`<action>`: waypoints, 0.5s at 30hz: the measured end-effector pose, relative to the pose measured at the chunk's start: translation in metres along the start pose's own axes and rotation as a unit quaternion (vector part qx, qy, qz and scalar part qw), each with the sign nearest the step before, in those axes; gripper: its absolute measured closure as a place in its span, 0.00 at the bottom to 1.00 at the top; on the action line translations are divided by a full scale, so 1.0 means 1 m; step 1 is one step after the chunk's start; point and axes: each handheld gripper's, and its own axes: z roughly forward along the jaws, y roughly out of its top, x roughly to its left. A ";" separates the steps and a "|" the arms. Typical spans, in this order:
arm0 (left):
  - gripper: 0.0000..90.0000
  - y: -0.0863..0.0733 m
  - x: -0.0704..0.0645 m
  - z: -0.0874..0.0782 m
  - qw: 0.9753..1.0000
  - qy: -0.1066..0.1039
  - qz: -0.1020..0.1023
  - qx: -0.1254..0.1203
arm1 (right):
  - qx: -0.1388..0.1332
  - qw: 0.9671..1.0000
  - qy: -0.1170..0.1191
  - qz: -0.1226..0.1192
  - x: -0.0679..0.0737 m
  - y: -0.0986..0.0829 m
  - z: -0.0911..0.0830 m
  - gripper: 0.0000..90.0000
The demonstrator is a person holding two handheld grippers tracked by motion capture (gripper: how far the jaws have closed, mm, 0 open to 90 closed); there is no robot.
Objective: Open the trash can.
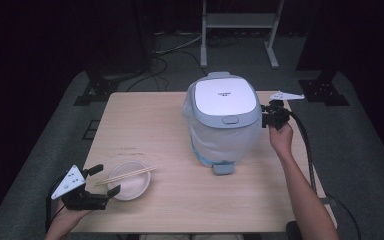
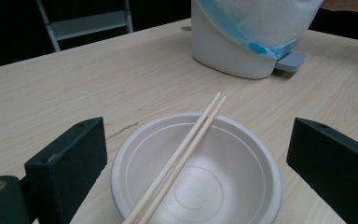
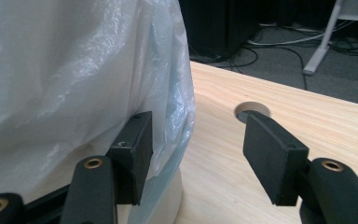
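Standing upright on the far middle of the surface [image 1: 145, 120]: a white pedal bin [image 1: 223, 120], grey-rimmed lid [image 1: 225, 95] down, pedal [image 1: 223, 168] facing the near edge, a clear liner bag [image 3: 74, 70] draped loose over its body. Pressed against the bin's right flank at mid height, the right tool [image 1: 269, 116], spread wide and gripping nothing, one jaw lying against the slack plastic and the other out in free air over bare wood. Probably steadying the bin or going for the liner; for a clean pinch, best to gather a fold of film between both pads before closing, rather than squeezing on the hard wall behind it, and to keep the pull gentle so that the bin does not tip or slide. Well apart, at the near left corner: a shallow white paper bowl [image 1: 135, 189] with a pair of chopsticks [image 1: 127, 175] laid across its rim, tips pointing toward the bin. Just short of the bowl, the left tool [image 1: 105, 180], likewise open and empty, jaws set either side of the near rim without touching it. Worth keeping the bowl level on any lift, since the chopsticks lie loose and would roll off.
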 end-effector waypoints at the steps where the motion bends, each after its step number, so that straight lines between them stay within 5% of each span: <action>1: 0.04 0.000 0.000 0.000 1.000 0.000 0.000 0.000 | 0.000 1.000 0.000 0.000 0.000 0.000 0.000 0.46; 9: 0.04 0.001 0.000 0.002 1.000 -0.005 0.002 0.003 | 0.014 1.000 0.024 -0.007 0.024 0.002 0.012 0.46; 15: 0.04 0.003 0.000 0.005 1.000 -0.011 0.006 0.009 | 0.026 0.999 0.036 -0.004 0.027 0.000 0.014 0.30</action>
